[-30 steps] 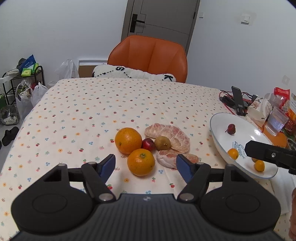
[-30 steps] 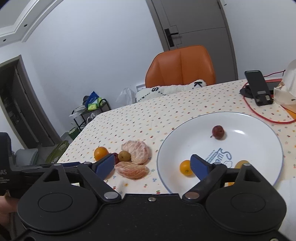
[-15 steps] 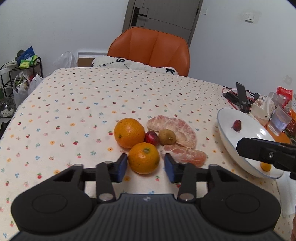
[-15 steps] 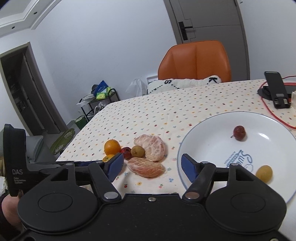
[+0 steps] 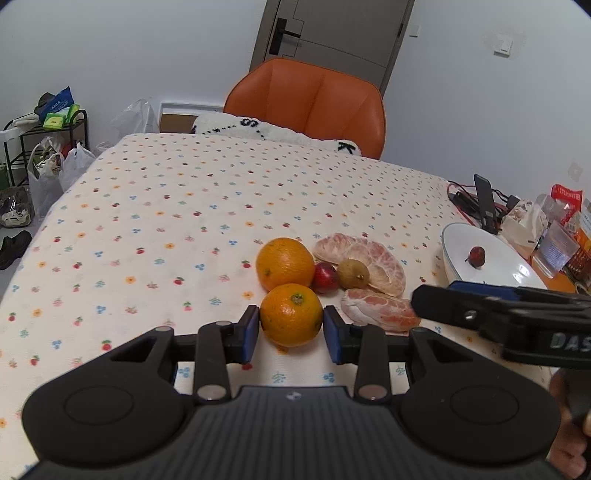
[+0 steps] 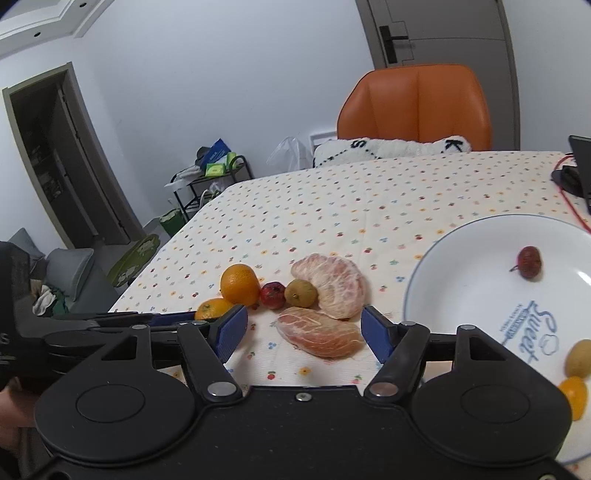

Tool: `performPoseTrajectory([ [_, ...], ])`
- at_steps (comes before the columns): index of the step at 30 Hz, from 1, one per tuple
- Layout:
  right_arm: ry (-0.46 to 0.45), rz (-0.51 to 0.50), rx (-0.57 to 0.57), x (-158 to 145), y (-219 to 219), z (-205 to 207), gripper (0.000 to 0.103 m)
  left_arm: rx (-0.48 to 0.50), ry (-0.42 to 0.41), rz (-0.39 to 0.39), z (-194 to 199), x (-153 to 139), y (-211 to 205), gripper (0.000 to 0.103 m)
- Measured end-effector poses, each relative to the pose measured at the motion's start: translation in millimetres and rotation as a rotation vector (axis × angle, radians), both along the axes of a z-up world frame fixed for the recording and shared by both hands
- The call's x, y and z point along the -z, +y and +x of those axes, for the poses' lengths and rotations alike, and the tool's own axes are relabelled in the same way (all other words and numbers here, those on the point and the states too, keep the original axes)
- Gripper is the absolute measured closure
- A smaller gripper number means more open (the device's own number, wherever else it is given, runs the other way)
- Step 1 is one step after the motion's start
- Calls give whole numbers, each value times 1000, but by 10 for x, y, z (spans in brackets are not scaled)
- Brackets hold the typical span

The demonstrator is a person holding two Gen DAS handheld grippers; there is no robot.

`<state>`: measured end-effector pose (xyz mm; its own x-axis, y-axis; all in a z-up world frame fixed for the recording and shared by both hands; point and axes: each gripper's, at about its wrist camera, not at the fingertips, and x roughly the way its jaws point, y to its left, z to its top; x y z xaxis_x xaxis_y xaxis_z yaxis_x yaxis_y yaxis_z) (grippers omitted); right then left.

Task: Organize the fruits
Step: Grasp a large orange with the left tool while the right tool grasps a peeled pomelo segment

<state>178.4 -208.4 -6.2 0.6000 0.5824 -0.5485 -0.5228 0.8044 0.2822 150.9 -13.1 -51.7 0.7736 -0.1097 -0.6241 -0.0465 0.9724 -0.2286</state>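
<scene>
This is a home. A counter (image 5: 166,206) wears a flowery cloth, with an orange chair (image 5: 306,103) behind it, a grey door (image 5: 332,33), a shelf (image 5: 40,147) of bags, and shoes (image 5: 13,247) on the floor.

Floral-cloth table (image 5: 155,221) — 2 oranges (image 5: 285,263), pomelo pieces (image 5: 369,258); white plate (image 6: 439,295)

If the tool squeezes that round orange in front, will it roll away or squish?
The round orange looks firm and would probably not squish. It sits between the left tool's blue pads, so it likely stays put. Let go, it could roll on the flat tablecloth.
</scene>
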Motion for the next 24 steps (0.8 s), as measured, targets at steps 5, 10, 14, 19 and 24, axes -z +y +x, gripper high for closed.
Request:
performPoseTrajectory([
  [5, 6, -16, -19, 43, 121, 52, 36, -13, -6, -1, -60, -37, 62, 67],
  [10, 15, -33, -35, 99, 187, 109, 42, -33, -7, -1, -116, -47, 131, 67],
  [14, 12, -44, -34, 104, 184, 62, 45, -40, -7, 0, -142, -44, 159, 67],
  [19, 30, -39, -40, 106, 164, 29, 53, -41, -6, -1, -155, -36, 167, 67],
  [24, 72, -13, -77, 84, 162, 7, 62, -47, -5, -3, -168, -24, 186, 67],
])
